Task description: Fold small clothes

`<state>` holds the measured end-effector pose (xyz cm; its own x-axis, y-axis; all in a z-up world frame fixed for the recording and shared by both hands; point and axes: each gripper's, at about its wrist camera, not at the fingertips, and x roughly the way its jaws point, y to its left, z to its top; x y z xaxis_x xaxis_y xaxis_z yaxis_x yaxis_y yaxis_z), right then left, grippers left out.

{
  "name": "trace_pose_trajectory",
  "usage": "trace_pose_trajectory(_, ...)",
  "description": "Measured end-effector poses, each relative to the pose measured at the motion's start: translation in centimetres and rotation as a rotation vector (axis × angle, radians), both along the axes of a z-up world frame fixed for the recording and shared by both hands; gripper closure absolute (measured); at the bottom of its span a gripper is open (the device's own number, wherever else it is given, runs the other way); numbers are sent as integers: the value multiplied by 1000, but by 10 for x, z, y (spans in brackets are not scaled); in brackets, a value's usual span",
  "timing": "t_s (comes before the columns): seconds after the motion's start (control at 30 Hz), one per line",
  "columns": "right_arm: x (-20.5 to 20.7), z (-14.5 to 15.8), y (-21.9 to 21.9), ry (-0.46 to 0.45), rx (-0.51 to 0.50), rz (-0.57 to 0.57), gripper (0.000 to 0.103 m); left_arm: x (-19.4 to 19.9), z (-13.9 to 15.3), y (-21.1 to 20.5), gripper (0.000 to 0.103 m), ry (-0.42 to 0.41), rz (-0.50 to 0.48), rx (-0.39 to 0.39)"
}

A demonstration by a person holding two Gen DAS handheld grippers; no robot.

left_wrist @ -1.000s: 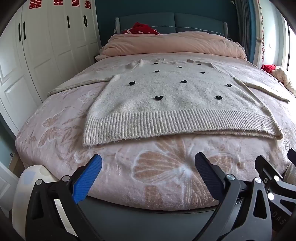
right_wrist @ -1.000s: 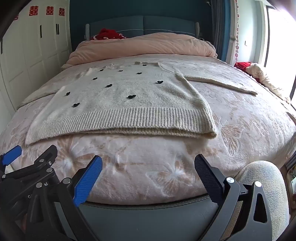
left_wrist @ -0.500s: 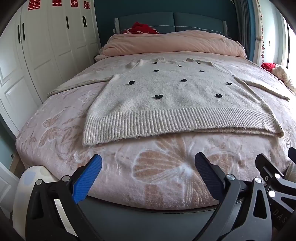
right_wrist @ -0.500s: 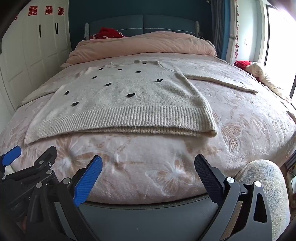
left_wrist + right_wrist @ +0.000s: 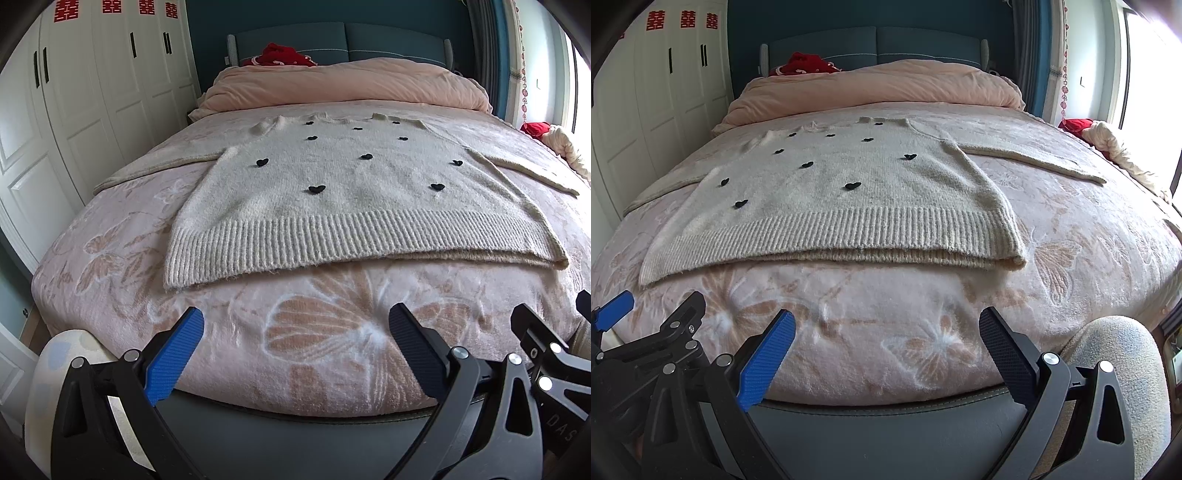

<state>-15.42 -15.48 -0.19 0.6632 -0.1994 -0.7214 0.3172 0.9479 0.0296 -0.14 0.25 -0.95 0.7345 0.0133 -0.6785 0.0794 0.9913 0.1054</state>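
Both grippers held spread and empty at the foot edge of the bed, sweater laid out ahead.

The left gripper (image 5: 295, 343) and right gripper (image 5: 886, 343) hover side by side with jaws wide apart, grasping nothing; compared with a second ago their position has barely shifted, and the sweater (image 5: 343, 195) appears unchanged. The cream knit sweater (image 5: 842, 199), dotted with small black hearts, lies flat on the pink floral blanket (image 5: 314, 332), ribbed hem near the foot edge, both sleeves spread toward the side edges, neckline toward the pink duvet (image 5: 343, 85) at the head.
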Motion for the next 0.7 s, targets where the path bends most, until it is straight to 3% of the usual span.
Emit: trace_pose_trajectory(0.7,0,0,0,1,0,1,5,1,-3,0,5,1,0,5)
